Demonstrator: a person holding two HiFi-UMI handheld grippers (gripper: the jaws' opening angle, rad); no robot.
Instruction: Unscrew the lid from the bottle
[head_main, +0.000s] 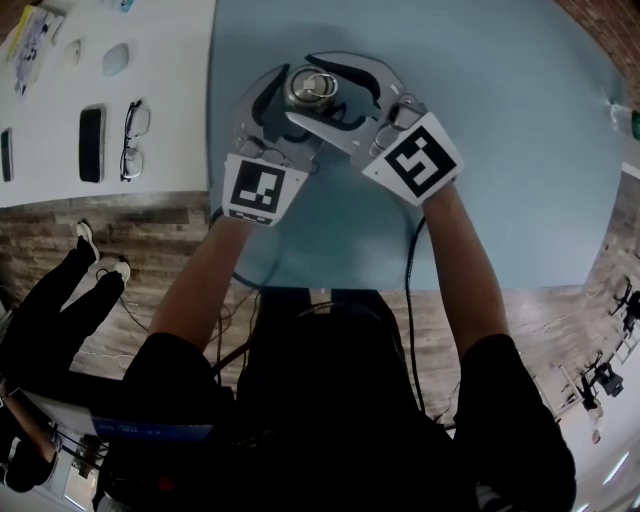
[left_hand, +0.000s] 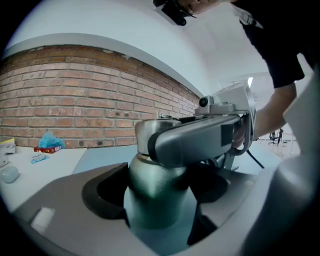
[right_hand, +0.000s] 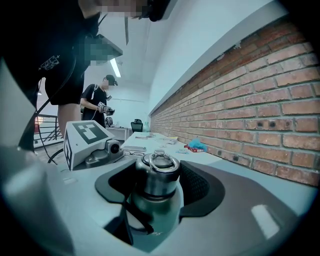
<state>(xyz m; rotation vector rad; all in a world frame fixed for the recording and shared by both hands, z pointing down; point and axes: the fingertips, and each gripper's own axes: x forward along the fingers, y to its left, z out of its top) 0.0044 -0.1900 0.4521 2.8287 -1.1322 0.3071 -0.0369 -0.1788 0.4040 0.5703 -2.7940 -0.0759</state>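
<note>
**Head view.** Bottle (head_main: 300, 103) upright on the desk (head_main: 500, 200), near the far edge and toward the left edge. Lid (head_main: 312, 86) on top, ring (head_main: 320, 84) lying flat on it. Left gripper (head_main: 300, 108) reaching in from the near side, right gripper (head_main: 328, 92) from the right. Both set round the same spot, marker cubes (head_main: 265, 190) side by side just short of it.

**Left gripper view.** Jaws pressed onto the bottle's body below the shoulder, a pad against each flank, no gap to make out. Across the top, one jaw of the right gripper, covering most of the lid.

**Right gripper view.** Jaws pinching the lid: ribbed pad against its right side, the other pad against its left. Below, the bottle's shoulder. Lid sitting down on the neck, no thread showing.

**Step in hand.** Probably the very start of the unscrewing, with both grips taken and the lid seemingly fully seated.

**Next, likely:**
- Keep the body steady in the left gripper.
- Twist the right gripper about the bottle's upright axis.
- Hold the pinch firm enough that smooth metal does not slip.
- Regrip when the wrist runs out of turn.
- Lift only once the lid feels loose.
</note>
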